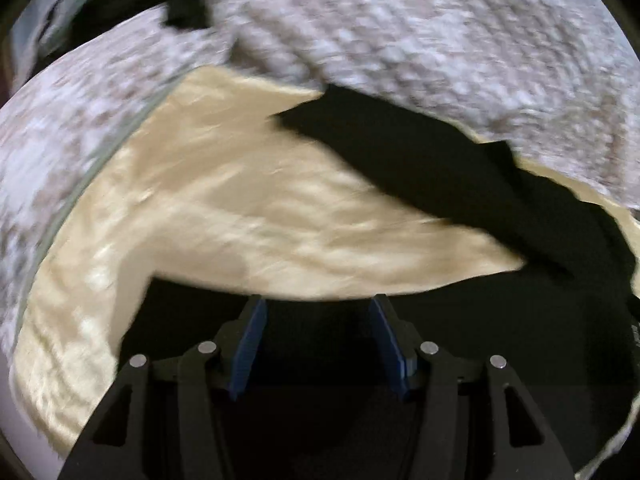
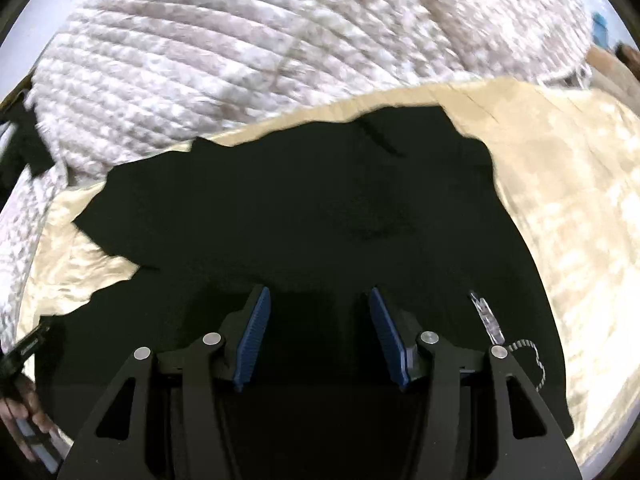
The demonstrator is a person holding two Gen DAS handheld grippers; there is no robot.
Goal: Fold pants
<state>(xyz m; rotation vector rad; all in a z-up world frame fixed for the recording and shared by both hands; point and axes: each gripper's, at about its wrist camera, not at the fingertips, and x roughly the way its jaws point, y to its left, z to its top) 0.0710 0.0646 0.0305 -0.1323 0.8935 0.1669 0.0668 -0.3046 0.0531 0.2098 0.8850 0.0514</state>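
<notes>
The left gripper point(image 1: 318, 308) pointed steeply down over the black pants point(image 1: 420, 168), its two blue-padded fingers point(image 1: 250, 348) standing well apart with nothing between them. The pads hung over dark cloth; whether the tips touched it could not be told, since the black fabric swallowed all detail there.

The right gripper point(image 2: 320, 298) was tilted down in much the same way, its blue pads point(image 2: 254, 336) also spread with only pants point(image 2: 304, 208) showing in the gap, gripping nothing. In the right wrist view a hand point(image 2: 24, 412) showed at the lower left edge, wrapped around what looked like a handle, mostly cut off by the frame.

The pants lay spread on a cream sheet point(image 1: 200, 200), which in turn lay over a white and grey textured blanket point(image 1: 400, 28). In the left wrist view one long dark strip of the pants ran up and away across the sheet, and the rest filled the space under the gripper. In the right wrist view the pants covered most of the middle, with a ragged outline against the sheet point(image 2: 560, 200) and blanket point(image 2: 240, 60).

Both views were blurred. Folds, seams and which end of the pants was which could not be made out. A small clear tag point(image 2: 486, 314) with a striped cord point(image 2: 532, 354) lay on the cloth just right of the right gripper. The edges of both pictures were too smeared to read.
</notes>
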